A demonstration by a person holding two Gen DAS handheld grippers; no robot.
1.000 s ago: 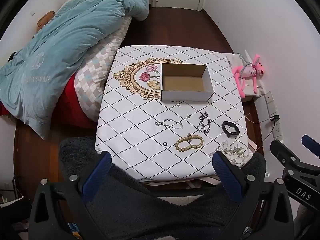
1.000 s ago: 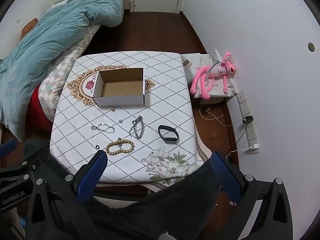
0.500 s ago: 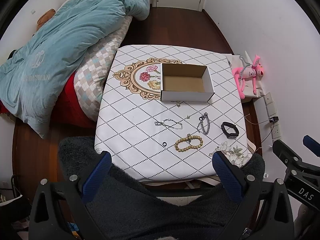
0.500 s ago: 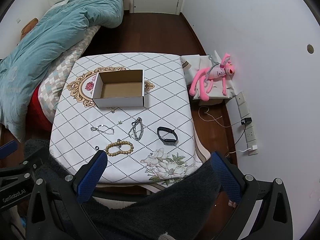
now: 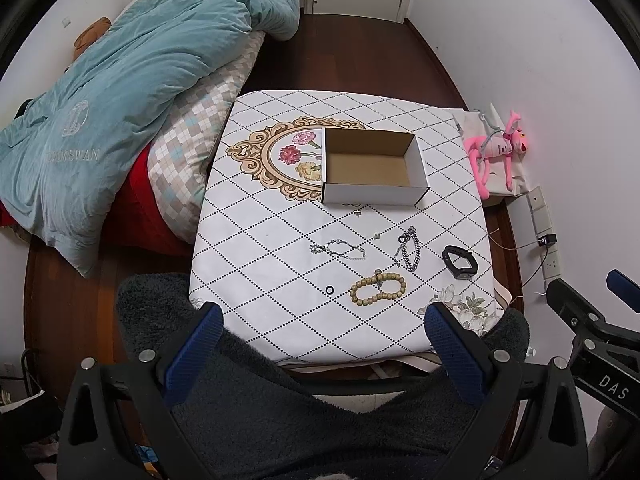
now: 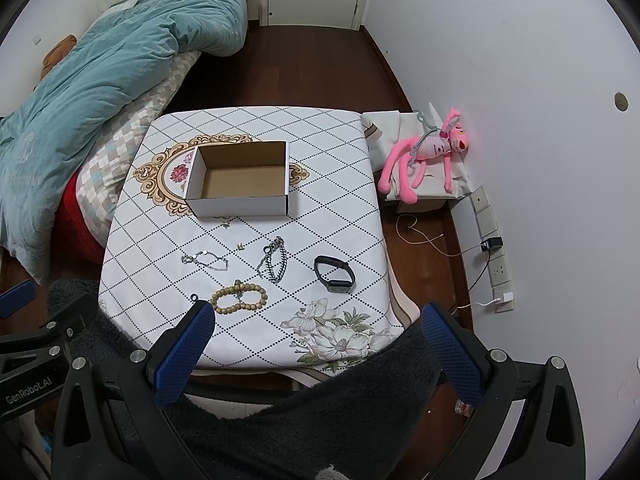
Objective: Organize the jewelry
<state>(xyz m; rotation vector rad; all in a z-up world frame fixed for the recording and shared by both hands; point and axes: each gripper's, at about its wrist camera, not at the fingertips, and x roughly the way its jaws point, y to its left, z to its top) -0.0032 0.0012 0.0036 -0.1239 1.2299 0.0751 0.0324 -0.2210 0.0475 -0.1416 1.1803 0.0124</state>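
A wooden bead bracelet (image 5: pixel 378 289) lies on a diamond-patterned tablecloth (image 5: pixel 280 240), just ahead of the left gripper (image 5: pixel 320 344), whose blue fingers are spread wide and hold nothing. Beyond the beads lie a thin silver chain (image 5: pixel 338 249), a thick silver chain (image 5: pixel 408 249) and a black band (image 5: pixel 460 262); a small black ring (image 5: pixel 329 290) sits beside the beads. Farther ahead stands an empty white cardboard box (image 5: pixel 374 196). The right gripper (image 6: pixel 316 344) is likewise spread wide and empty, with the beads off its left finger. A pink plush toy (image 6: pixel 424 156) lies on the far right.
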